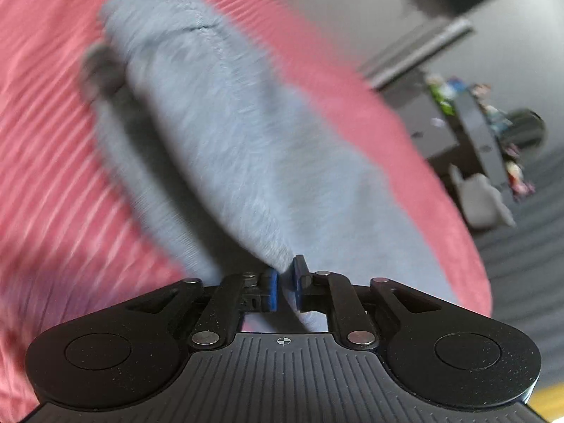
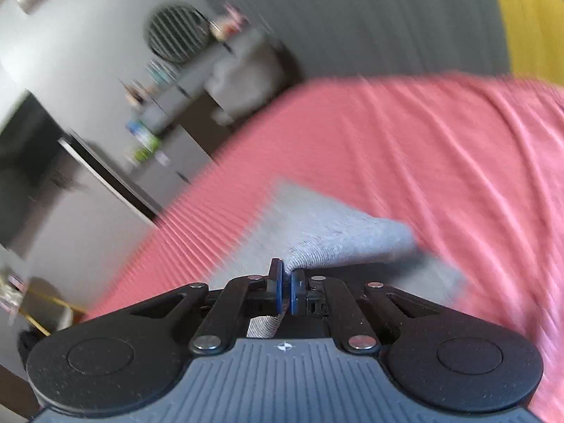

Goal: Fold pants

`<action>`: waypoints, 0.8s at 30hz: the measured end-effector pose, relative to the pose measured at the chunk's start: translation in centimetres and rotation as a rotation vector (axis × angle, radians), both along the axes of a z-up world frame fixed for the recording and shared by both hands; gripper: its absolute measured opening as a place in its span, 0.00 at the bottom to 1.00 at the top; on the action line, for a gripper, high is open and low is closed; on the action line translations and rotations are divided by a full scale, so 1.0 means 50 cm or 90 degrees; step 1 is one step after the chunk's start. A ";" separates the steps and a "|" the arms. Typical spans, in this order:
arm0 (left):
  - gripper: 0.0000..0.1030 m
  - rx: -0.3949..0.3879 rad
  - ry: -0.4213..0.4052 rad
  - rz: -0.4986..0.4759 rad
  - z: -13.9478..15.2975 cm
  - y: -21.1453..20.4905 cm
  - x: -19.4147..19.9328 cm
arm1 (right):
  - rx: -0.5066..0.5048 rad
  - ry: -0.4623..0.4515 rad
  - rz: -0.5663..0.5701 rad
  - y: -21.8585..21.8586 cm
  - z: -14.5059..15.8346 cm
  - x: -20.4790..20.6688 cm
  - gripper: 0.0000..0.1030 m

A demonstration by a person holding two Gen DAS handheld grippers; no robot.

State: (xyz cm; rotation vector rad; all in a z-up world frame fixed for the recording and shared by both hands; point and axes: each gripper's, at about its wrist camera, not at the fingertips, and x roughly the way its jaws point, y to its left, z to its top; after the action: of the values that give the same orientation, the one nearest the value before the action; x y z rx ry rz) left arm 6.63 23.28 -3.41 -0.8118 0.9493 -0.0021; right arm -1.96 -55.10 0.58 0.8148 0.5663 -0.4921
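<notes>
Light grey pants (image 1: 218,134) lie on a pink ribbed bedsheet (image 1: 42,141). In the left wrist view the fabric runs from the far left down to my left gripper (image 1: 284,283), which is shut on a pinch of it and lifts it. In the right wrist view my right gripper (image 2: 286,290) is shut on a ribbed edge of the pants (image 2: 338,239), with a strip of cloth hanging through behind the blue pads (image 2: 278,289). Both views are blurred by motion.
The pink sheet (image 2: 440,162) covers the bed, whose edge falls off to a dark floor (image 1: 528,246). A dark cabinet with small colourful items (image 1: 476,130) stands beyond the bed. It also shows in the right wrist view (image 2: 148,134), with a round vent (image 2: 176,33) on the wall.
</notes>
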 end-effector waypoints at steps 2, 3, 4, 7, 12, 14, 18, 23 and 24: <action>0.27 -0.033 0.001 0.057 -0.027 0.019 -0.009 | 0.041 0.023 -0.014 -0.010 -0.045 -0.002 0.08; 0.28 -0.039 -0.006 0.083 -0.029 0.027 -0.009 | 0.059 0.023 -0.021 -0.017 -0.059 -0.001 0.09; 0.35 -0.043 -0.011 0.109 -0.030 0.034 -0.006 | 0.073 0.013 -0.022 -0.021 -0.067 -0.001 0.09; 0.39 -0.053 -0.021 0.149 -0.037 0.050 0.013 | 0.109 -0.008 -0.033 -0.033 -0.088 0.005 0.25; 0.18 -0.048 -0.010 0.161 -0.044 0.066 0.046 | 0.102 -0.037 -0.031 -0.033 -0.089 0.024 0.21; 0.14 -0.033 -0.017 0.156 -0.040 0.069 0.047 | 0.082 -0.041 -0.028 -0.028 -0.086 0.022 0.05; 0.11 -0.023 -0.062 0.146 -0.009 0.062 0.021 | -0.009 -0.071 -0.025 -0.005 -0.020 -0.008 0.04; 0.13 0.045 -0.007 0.118 -0.008 0.053 0.020 | -0.156 -0.032 0.008 0.021 0.001 -0.024 0.05; 0.13 0.055 0.011 0.123 -0.015 0.053 0.019 | -0.170 0.009 0.012 0.018 -0.017 -0.019 0.05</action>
State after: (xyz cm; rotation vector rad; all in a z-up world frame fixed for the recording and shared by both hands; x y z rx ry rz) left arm 7.60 25.91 -4.15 -0.8222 0.8779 0.2116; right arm -2.91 -54.18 -0.27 0.5509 0.5078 -0.5429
